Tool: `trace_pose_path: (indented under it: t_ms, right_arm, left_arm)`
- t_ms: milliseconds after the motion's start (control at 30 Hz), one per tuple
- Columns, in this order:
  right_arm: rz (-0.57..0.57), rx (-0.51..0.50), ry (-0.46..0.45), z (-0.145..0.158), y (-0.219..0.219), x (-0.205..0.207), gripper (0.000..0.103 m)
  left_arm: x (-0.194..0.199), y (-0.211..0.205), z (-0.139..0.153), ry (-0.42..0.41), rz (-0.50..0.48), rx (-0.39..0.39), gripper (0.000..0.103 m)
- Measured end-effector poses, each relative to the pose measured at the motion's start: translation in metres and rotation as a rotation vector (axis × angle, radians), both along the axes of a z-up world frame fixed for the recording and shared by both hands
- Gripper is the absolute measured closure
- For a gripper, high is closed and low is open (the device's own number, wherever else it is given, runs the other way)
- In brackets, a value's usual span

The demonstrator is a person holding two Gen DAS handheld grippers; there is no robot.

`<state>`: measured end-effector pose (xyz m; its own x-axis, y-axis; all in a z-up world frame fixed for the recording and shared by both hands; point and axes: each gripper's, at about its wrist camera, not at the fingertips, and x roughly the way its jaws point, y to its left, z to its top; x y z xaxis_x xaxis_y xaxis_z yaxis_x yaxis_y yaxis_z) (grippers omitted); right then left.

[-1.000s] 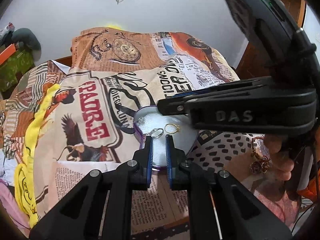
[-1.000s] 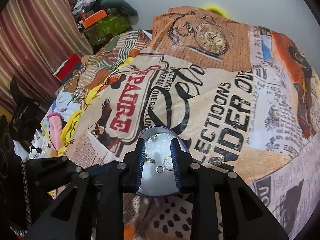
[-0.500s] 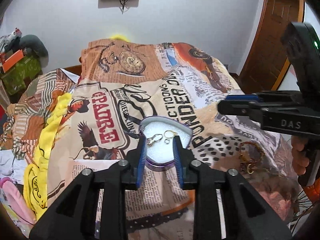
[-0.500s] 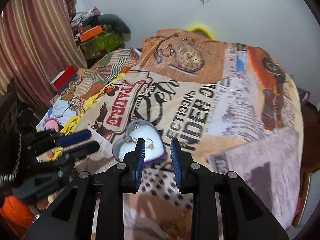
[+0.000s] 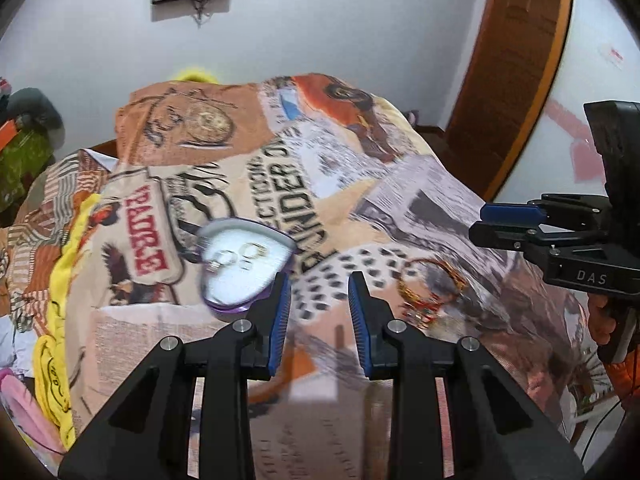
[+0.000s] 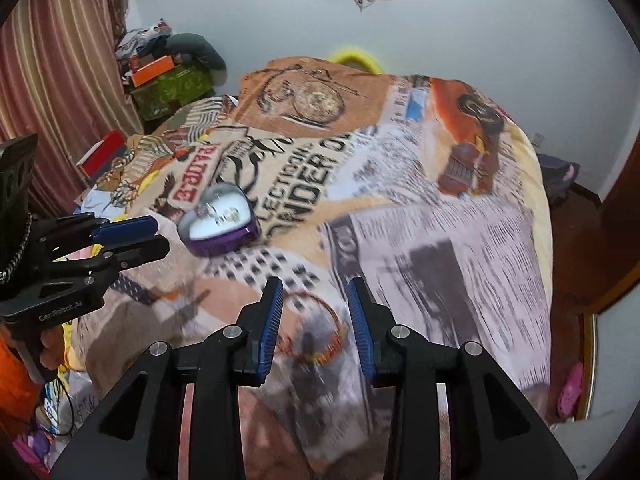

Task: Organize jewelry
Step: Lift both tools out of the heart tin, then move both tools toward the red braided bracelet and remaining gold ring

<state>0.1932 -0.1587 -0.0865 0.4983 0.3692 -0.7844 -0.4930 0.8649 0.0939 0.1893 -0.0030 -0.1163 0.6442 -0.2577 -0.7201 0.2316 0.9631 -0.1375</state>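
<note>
The right claw [image 6: 315,322] is opening with nothing gripped, hovering above a beaded bracelet [image 6: 310,334] on the bed's printed blanket [image 6: 460,240]. The left claw [image 5: 319,314] stands partly open and empty, near the heart-shaped box [image 5: 244,268] already holding rings [image 5: 240,254]. Blur makes the bracelet's exact lie uncertain. The pads may pinch soft blanket along with the beads, or a hasty drop could tip the light box and scatter the rings.

left gripper [image 5: 316,308] parted, empty, right gripper [image 6: 314,312] opening — nothing between
</note>
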Motion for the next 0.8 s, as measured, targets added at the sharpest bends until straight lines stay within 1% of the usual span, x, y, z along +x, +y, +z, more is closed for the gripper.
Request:
trace_pose_path:
  t_ms: [100,233,400,567,667,800]
  right_arm:
    - [-0.011,0.007,0.022,-0.007,-0.012,-0.007,0.072]
    - [-0.021,0.010,0.054,-0.018,-0.022,-0.013,0.069]
    - [-0.016,0.017,0.094,-0.032,-0.027,-0.020,0.069]
    - [-0.006,0.024,0.129,-0.044,-0.027,-0.023,0.069]
    - [0.010,0.027,0.145,-0.048,-0.025,-0.024,0.069]
    - [0.034,0.003,0.142,-0.052,-0.017,-0.022,0.069]
  left_arm:
    - [-0.001,-0.014,-0.010,0.032,-0.034,0.005,0.074]
    - [-0.003,-0.030,-0.024,0.072,-0.074,0.020,0.074]
    - [-0.005,-0.045,-0.042,0.127,-0.124,0.037,0.074]
    - [-0.002,-0.058,-0.050,0.152,-0.153,0.039,0.074]
    - [0.001,-0.063,-0.051,0.151,-0.158,0.041,0.074]
    - [0.008,-0.067,-0.052,0.150,-0.158,0.044,0.074]
